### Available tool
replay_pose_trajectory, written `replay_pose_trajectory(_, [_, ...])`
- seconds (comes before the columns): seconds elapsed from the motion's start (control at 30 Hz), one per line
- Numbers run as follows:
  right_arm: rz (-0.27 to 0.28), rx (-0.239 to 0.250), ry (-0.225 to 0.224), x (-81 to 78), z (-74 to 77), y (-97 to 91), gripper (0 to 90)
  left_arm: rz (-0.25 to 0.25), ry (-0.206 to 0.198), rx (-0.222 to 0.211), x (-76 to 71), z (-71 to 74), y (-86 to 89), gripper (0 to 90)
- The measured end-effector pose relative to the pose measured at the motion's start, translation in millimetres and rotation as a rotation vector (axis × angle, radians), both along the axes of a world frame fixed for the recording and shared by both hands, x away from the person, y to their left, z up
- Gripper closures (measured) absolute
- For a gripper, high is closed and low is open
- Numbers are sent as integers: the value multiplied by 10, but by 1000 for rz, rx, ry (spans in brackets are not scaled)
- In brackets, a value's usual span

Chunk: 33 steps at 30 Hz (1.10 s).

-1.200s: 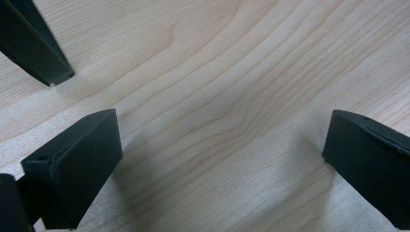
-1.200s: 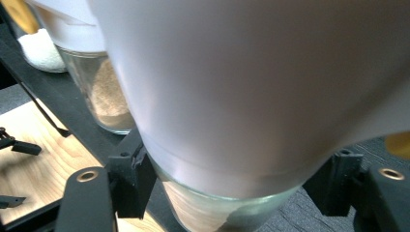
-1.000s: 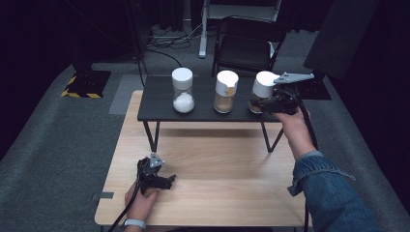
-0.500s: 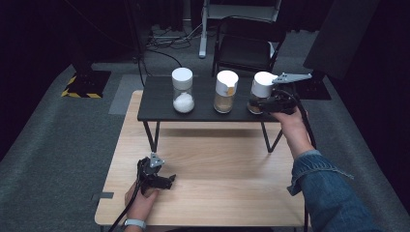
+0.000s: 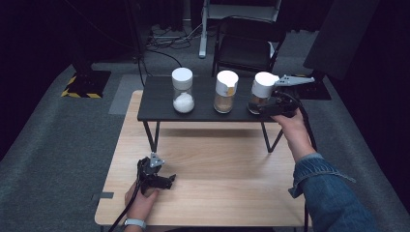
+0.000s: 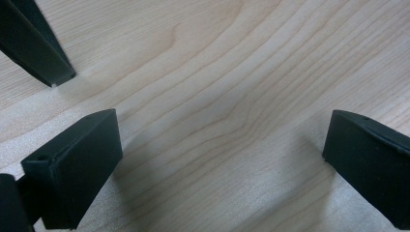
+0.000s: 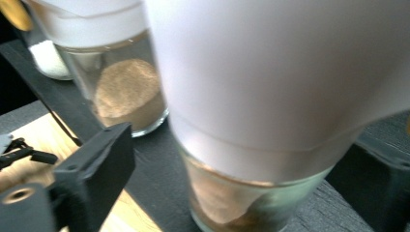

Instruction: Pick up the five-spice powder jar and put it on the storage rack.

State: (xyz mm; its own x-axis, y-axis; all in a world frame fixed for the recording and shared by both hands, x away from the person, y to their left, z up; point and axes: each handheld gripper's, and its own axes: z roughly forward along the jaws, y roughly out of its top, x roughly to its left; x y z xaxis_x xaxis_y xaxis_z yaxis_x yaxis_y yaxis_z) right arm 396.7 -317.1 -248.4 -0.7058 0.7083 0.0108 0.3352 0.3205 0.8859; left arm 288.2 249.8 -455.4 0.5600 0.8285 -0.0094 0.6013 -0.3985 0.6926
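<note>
Three jars stand in a row on the black shelf (image 5: 159, 108) at the far side of the wooden table (image 5: 232, 188): a left jar (image 5: 183, 90) with white powder, a middle jar (image 5: 226, 91) with tan grains, and a right jar (image 5: 261, 93) with a brownish fill. All three are upright with white lids, long axes vertical.

The right gripper (image 5: 265, 105) reaches in level from the right, and the right jar sits directly between its jaws. In the right gripper view the jar (image 7: 270, 121) looms close in the middle, with the left jaw standing clear of the glass; the jaws have just been opening and now stand wide, pads off the jar, so it rests on the shelf by its own weight. The middle jar (image 7: 116, 82) is just beside it on the left, so there is little room on that side.

The left gripper (image 5: 162, 181) lies low on the near left of the table, well apart from the jars, its jaws spread wide over bare wood (image 6: 217, 111) with nothing between them. The right hand is by far the nearer one to the jars.

Count: three jars, two grippers, one shelf.
</note>
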Motion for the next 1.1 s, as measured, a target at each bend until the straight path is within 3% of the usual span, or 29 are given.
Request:
replay_pose_trajectory(0.13, [4, 7, -13, -84, -10, -39, 31, 0, -1, 1, 2, 0, 0, 2])
replay_pose_trajectory(0.53, [22, 101, -27, -315, -118, -302, 1, 0, -2, 0, 2, -2, -1, 1])
replay_pose_trajectory(0.67, [21, 95, -47, -394, -150, -351, 1, 0, -2, 0, 2, -2, -1, 2])
replay_pose_trajectory(1.1, [9, 54, -41, -580, -288, -486, 1, -1, -1, 0, -2, 0, 1, 2])
